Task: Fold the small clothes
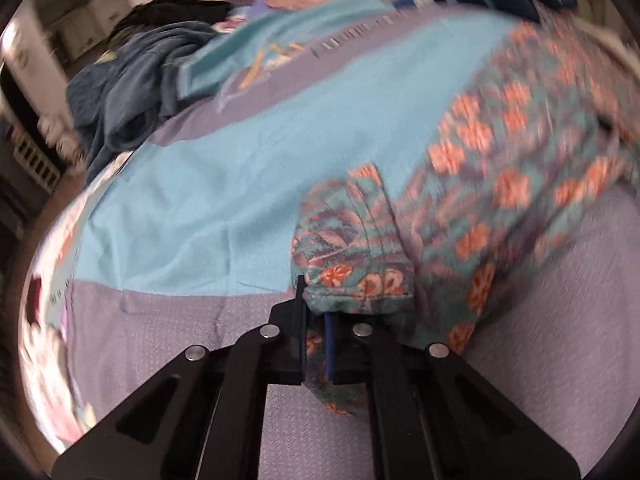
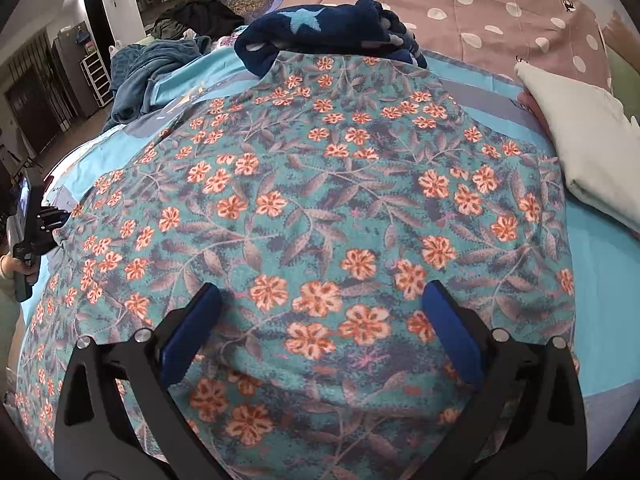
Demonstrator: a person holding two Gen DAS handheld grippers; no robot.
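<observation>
A teal floral garment point(image 2: 320, 200) with orange flowers lies spread flat on the bed. My right gripper point(image 2: 320, 316) hovers just over its near part, jaws wide open and empty. In the left wrist view the same floral garment point(image 1: 500, 168) runs off to the right, blurred. My left gripper point(image 1: 316, 320) is shut on a folded hem or cuff of it point(image 1: 352, 276), pinched between the two fingers. The left gripper also shows in the right wrist view point(image 2: 28, 232) at the garment's far left edge.
The bed sheet point(image 1: 240, 168) is light blue and grey. A dark blue starred garment point(image 2: 328, 32) lies beyond the floral one. A blue blanket heap point(image 2: 140, 76) is at the back left, a white pillow point(image 2: 592, 140) at the right, and a pink dotted cover point(image 2: 480, 8) behind.
</observation>
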